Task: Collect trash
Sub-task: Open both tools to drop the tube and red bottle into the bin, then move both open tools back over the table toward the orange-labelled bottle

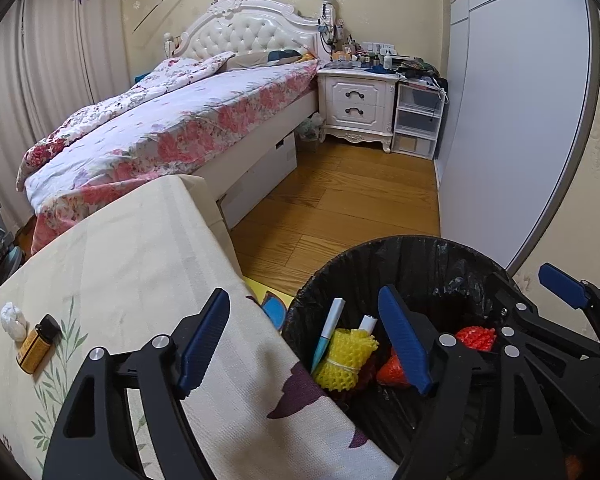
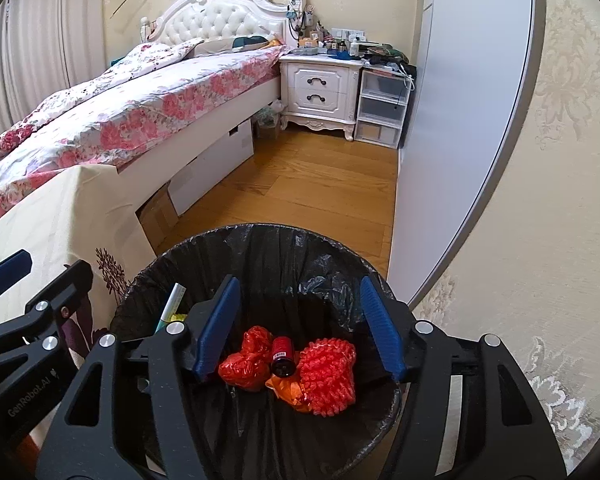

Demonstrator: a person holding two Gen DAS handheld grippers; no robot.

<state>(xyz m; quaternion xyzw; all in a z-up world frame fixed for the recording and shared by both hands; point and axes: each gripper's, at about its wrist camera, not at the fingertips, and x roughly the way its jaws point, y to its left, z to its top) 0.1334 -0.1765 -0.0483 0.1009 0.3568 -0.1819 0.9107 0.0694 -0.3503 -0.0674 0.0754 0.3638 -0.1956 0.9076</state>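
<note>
Wooden floor (image 2: 320, 184) beside floral bed (image 2: 140, 112); both hand-held grippers (image 1: 304, 344) (image 2: 300, 328) apart, empty.

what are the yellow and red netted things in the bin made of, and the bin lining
Yellow net and red net: likely soft foam mesh, matte, with an open puffy lattice. Bin liner: thin black plastic film, glossy, crinkled and folded over the rim.
</note>
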